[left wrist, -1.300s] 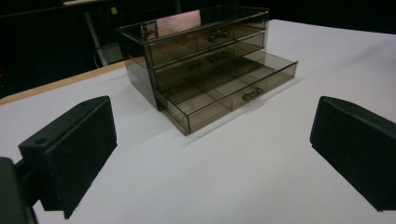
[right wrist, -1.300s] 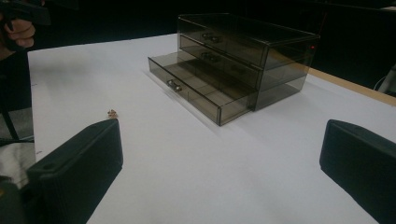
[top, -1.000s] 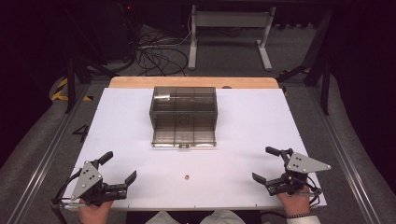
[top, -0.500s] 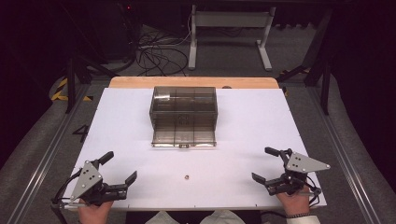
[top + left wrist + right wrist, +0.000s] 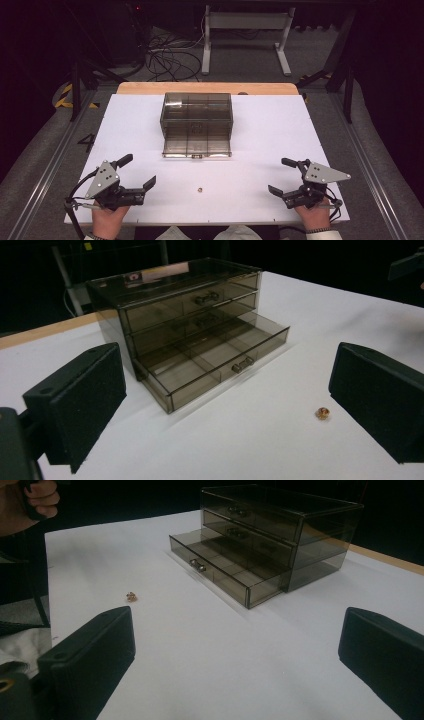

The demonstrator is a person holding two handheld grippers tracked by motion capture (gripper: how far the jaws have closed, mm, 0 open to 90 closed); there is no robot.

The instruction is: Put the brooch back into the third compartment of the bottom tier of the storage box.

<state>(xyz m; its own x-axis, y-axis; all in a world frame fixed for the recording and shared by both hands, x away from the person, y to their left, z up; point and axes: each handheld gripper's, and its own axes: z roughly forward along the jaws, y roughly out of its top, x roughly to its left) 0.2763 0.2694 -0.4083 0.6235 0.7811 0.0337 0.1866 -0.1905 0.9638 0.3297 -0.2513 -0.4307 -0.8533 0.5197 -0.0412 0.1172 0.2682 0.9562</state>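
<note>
Both grippers are resting at the near edge of the white table (image 5: 120,125), well apart from one another and from the work. The left gripper (image 5: 137,175) is standing with its jaws spread wide and gripping nothing; the right gripper (image 5: 282,176) is likewise gaping and unloaded. The small gold ring (image 5: 199,189) is lying on the bare tabletop between them, nearer the person than the smoked plastic drawer box (image 5: 196,116), and nothing is touching it. The bottom drawer (image 5: 197,145) is sitting pulled out, its compartments apparently unfilled, while the two drawers above are sitting shut. Judged from this layout, the opening step is looking complete, while picking up the ring, placing it in the drawer and closing the drawer are all remaining.
</note>
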